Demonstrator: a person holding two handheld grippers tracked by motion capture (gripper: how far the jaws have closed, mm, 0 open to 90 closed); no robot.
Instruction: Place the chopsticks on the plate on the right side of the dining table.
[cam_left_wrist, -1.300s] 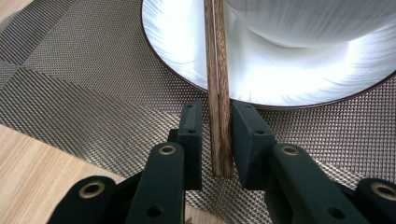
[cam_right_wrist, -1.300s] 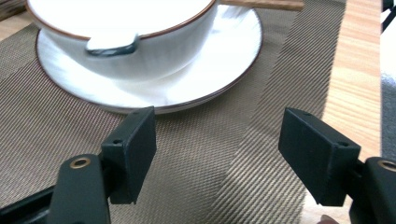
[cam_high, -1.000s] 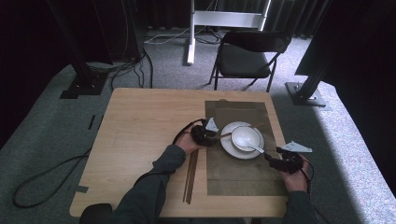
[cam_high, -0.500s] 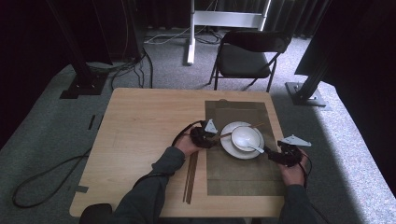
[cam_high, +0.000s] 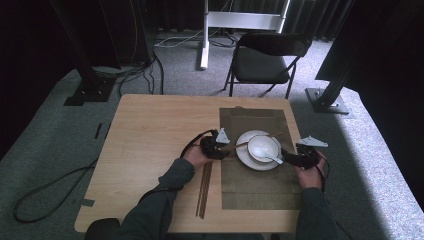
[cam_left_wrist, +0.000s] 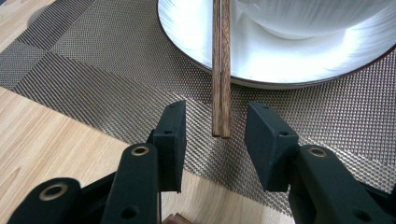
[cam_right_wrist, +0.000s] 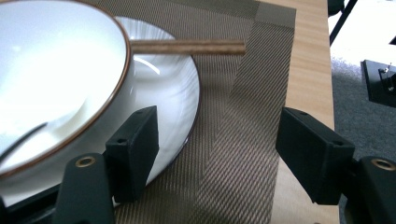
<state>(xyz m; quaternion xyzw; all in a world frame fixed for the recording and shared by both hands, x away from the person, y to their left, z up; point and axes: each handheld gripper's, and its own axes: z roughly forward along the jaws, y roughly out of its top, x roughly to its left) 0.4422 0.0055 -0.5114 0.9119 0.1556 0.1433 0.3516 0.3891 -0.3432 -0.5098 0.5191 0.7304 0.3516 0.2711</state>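
A white bowl (cam_high: 264, 146) stands on a white plate (cam_high: 247, 160) on a woven placemat (cam_high: 260, 190), and a white spoon (cam_high: 272, 158) lies in the bowl. A pair of brown chopsticks (cam_left_wrist: 220, 70) rests across the plate's rim. My left gripper (cam_left_wrist: 217, 109) is open, its jaws just having been opening. The chopsticks' near end lies between its pads, untouched. At the plate's right edge, my right gripper (cam_right_wrist: 219, 121) is also open after just opening. Only mat lies between its jaws, and its left jaw is beside the plate (cam_right_wrist: 173, 93).
A second pair of chopsticks (cam_high: 204, 187) lies on the wooden table (cam_high: 150, 140) just left of the mat. A black chair (cam_high: 270, 60) stands on the carpet beyond the table's far edge. The table's right edge (cam_right_wrist: 308, 70) runs close to my right gripper.
My right hand has shifted a little away from the person, along the plate's right side. The left hand has stayed where it was.
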